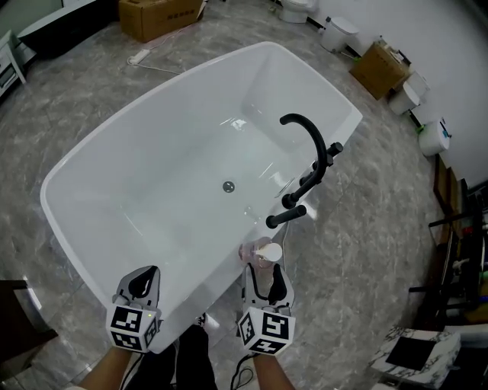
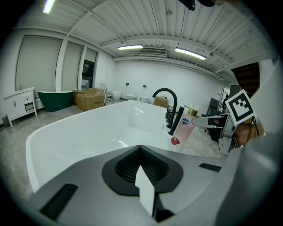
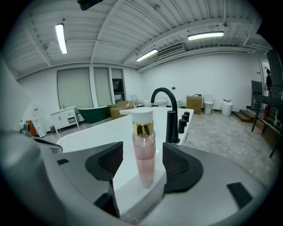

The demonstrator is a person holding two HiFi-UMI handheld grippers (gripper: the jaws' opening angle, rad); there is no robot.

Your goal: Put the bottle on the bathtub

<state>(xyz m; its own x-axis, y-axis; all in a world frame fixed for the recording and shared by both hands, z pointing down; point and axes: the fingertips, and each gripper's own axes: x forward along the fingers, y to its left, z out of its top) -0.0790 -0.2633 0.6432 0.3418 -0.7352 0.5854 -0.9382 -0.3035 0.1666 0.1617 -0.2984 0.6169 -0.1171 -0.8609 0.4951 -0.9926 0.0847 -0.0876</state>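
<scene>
A clear pink pump bottle (image 1: 259, 253) (image 3: 144, 150) with a white head and gold collar stands upright on the near rim of the white bathtub (image 1: 152, 183), just in front of the black faucet (image 1: 309, 145). My right gripper (image 1: 265, 276) (image 3: 142, 164) is open, one pad on each side of the bottle with a gap to both. In the left gripper view the bottle (image 2: 185, 128) leans slightly beside the faucet. My left gripper (image 1: 146, 280) (image 2: 140, 165) hangs over the tub's near edge to the left, its pads together with nothing between them.
Black faucet handles (image 1: 288, 216) stand on the rim right behind the bottle. Cardboard boxes (image 1: 160, 15) (image 1: 379, 67) and toilets (image 1: 339, 30) sit on the grey marble floor beyond the tub. A dark rack (image 1: 457, 251) is at the right. A green tub (image 3: 93, 112) stands far off.
</scene>
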